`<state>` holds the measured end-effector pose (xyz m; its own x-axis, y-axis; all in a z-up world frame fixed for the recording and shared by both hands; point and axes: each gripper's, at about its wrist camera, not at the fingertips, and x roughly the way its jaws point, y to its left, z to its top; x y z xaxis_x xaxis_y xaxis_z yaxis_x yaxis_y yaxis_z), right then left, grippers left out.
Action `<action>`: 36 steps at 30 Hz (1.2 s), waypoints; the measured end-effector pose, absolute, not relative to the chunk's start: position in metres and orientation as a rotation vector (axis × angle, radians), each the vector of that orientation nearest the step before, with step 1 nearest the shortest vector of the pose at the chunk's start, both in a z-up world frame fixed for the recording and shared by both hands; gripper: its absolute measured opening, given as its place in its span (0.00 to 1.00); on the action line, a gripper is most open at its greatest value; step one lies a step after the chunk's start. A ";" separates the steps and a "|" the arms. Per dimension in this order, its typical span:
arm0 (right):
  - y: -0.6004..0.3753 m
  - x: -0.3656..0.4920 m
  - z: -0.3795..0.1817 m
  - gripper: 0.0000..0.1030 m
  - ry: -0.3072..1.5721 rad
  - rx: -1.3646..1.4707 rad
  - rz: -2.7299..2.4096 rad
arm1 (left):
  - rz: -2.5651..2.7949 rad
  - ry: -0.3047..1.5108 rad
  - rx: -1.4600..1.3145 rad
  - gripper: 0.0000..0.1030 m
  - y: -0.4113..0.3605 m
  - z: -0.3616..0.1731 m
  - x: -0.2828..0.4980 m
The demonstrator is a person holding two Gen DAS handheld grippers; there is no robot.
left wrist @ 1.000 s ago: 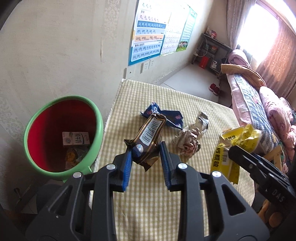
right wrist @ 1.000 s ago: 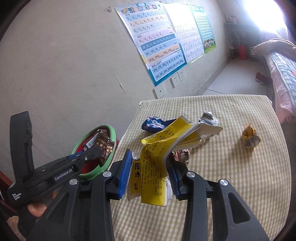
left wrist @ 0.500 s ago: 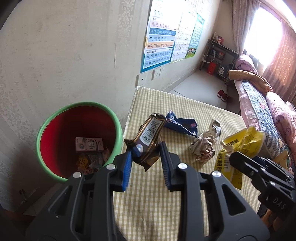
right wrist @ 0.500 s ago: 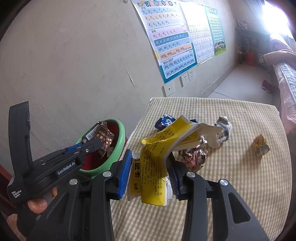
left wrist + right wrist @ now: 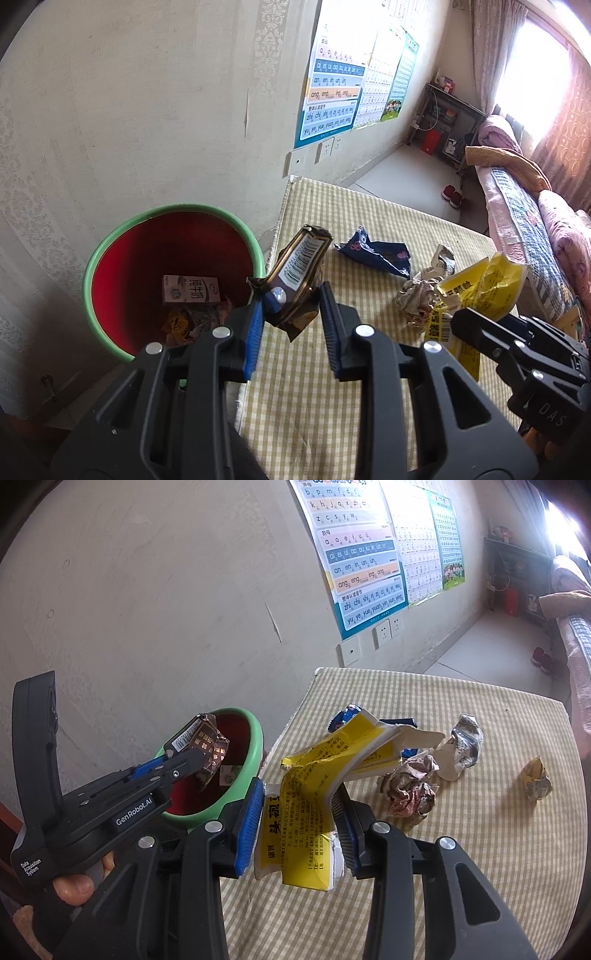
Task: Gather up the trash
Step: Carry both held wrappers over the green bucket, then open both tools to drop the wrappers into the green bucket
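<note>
My left gripper (image 5: 291,314) is shut on a brown foil wrapper (image 5: 299,269) and holds it above the table's left edge, beside the green-rimmed red bin (image 5: 110,251); it also shows in the right wrist view (image 5: 184,764) over the bin (image 5: 255,746). My right gripper (image 5: 299,812) is shut on a yellow packet (image 5: 314,786), held above the checked table (image 5: 443,867). A blue wrapper (image 5: 376,254), a crumpled paper ball (image 5: 410,790), a silver wrapper (image 5: 461,746) and a small yellow wad (image 5: 535,779) lie on the table.
The bin holds a small carton (image 5: 190,291) and other scraps. A wall with posters (image 5: 332,96) runs along the left. A bed (image 5: 535,221) stands to the right of the table.
Both grippers have moved left towards the bin with their wrappers. The bin has come nearer the middle of the left wrist view.
</note>
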<state>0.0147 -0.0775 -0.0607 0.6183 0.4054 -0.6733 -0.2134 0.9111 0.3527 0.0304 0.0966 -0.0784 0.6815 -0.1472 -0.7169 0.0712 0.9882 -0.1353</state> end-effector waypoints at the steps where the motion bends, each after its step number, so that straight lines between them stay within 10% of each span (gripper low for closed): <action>1: -0.076 0.015 -0.061 0.36 0.833 0.246 0.362 | -0.119 0.812 -0.102 0.27 0.098 -0.079 0.031; 36: 0.028 0.077 -0.072 0.36 0.855 0.122 0.549 | 0.083 0.806 -0.191 0.27 0.212 -0.090 0.066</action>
<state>0.0773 0.0285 -0.0721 0.5272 0.5058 -0.6828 -0.4105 0.8552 0.3165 0.0656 0.2117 -0.0895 0.6900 0.0009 -0.7238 -0.1463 0.9795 -0.1382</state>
